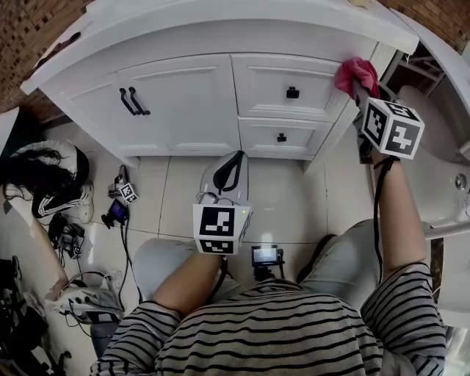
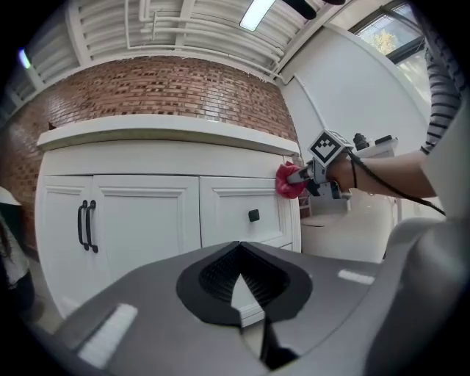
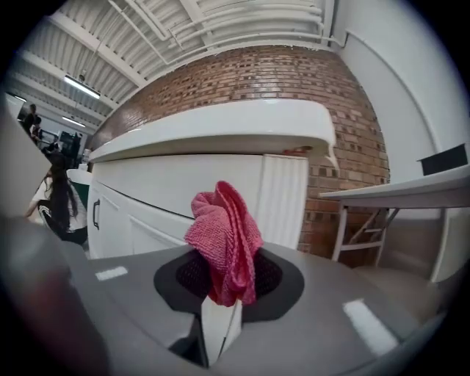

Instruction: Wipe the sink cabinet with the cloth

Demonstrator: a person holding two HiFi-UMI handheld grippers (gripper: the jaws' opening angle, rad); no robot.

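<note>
Mock bathroom set inside an industrial hall, prob. a test lab: white sink cabinet [image 1: 220,95] vs. brick wall [image 2: 161,88], corrugated roof [image 2: 183,26] w/ strip lights [image 2: 257,13], cables & electronics [image 1: 110,214] on tiled floor [image 1: 176,202] at left.

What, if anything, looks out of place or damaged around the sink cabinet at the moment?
The cabinet looks intact, doors and drawers shut. The one untidy spot is the floor on the person's left, where cables and small devices lie scattered. The right gripper holds the cloth bunched.
</note>
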